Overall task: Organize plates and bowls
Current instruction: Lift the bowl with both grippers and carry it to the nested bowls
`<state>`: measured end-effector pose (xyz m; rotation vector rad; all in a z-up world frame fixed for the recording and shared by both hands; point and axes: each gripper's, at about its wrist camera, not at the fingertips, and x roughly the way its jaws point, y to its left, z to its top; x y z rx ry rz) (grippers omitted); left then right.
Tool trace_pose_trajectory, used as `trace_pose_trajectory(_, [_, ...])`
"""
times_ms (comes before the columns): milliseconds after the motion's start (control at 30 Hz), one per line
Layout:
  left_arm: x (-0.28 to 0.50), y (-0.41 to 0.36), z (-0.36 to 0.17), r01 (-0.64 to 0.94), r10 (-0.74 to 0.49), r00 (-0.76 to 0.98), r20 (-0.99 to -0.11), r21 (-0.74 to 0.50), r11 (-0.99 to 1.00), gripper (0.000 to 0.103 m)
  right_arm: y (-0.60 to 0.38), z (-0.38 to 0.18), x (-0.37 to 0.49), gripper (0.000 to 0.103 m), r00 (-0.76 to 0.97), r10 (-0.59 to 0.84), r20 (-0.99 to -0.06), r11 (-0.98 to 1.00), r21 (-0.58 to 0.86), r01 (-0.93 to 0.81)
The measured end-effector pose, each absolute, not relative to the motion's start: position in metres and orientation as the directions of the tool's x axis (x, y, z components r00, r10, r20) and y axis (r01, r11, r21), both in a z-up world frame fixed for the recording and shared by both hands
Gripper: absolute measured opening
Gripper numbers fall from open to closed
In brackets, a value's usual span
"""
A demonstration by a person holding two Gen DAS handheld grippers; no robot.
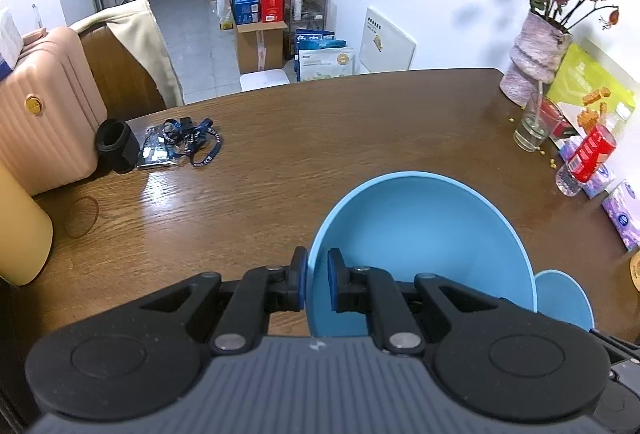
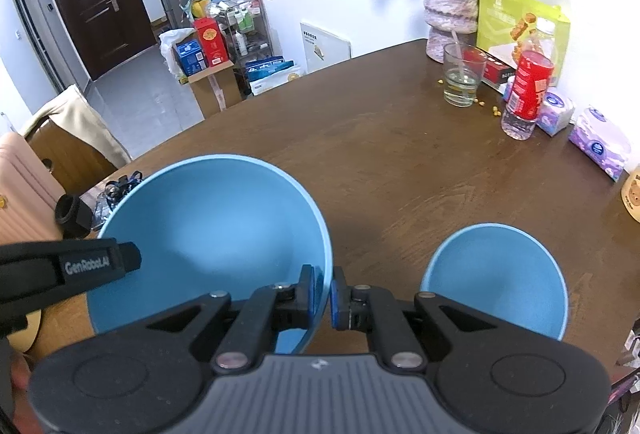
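Two grippers' fingers point(image 1: 334, 286) pinch one large blue bowl point(image 1: 420, 234); small bowl point(image 2: 496, 274) (fully visible only from right wrist).

Your left gripper point(image 1: 317, 284) is matte black: two angular linkage arms pinned with round silver screws, ending in slim fingers faced with blue pads point(image 1: 332, 284). Behind them sits a ribbed grey housing flanked by two large black discs at 7 and 5 o'clock. Your right gripper point(image 2: 322, 294) is built the same. Seen from it, the left one's side bears white "GenRobot.AI" lettering.
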<state>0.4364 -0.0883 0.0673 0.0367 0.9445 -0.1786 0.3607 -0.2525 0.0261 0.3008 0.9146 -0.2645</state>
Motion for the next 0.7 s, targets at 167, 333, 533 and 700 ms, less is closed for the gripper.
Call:
trace_pose_trajectory(167, [0.424, -0.102, 0.071, 0.181, -0.135, 0.573, -0.808, -0.036, 0.983, 0.011, -0.262, 0.029, 0.35, 0.008, 0.586, -0.099, -0.804, 0.922, 0.147, 0.358])
trace_pose_trajectory(333, [0.413, -0.118, 0.075, 0.197, -0.138, 0.575, -0.807, -0.027, 0.98, 0.011, -0.276, 0.031, 0.336, 0.008, 0.591, -0.103, -0.8, 0.917, 0.153, 0.368])
trace_pose_trajectory(533, [0.4, -0.143, 0.077, 0.23, -0.154, 0.569, -0.808, -0.023, 0.973, 0.011, -0.298, 0.034, 0.321, 0.008, 0.592, -0.125, -0.796, 0.907, 0.15, 0.394])
trace_pose_trajectory(700, [0.39, -0.162, 0.077, 0.256, -0.169, 0.566, -0.807, -0.023, 0.966, 0.011, -0.315, 0.034, 0.309, 0.008, 0.588, -0.141, -0.797, 0.899, 0.147, 0.414])
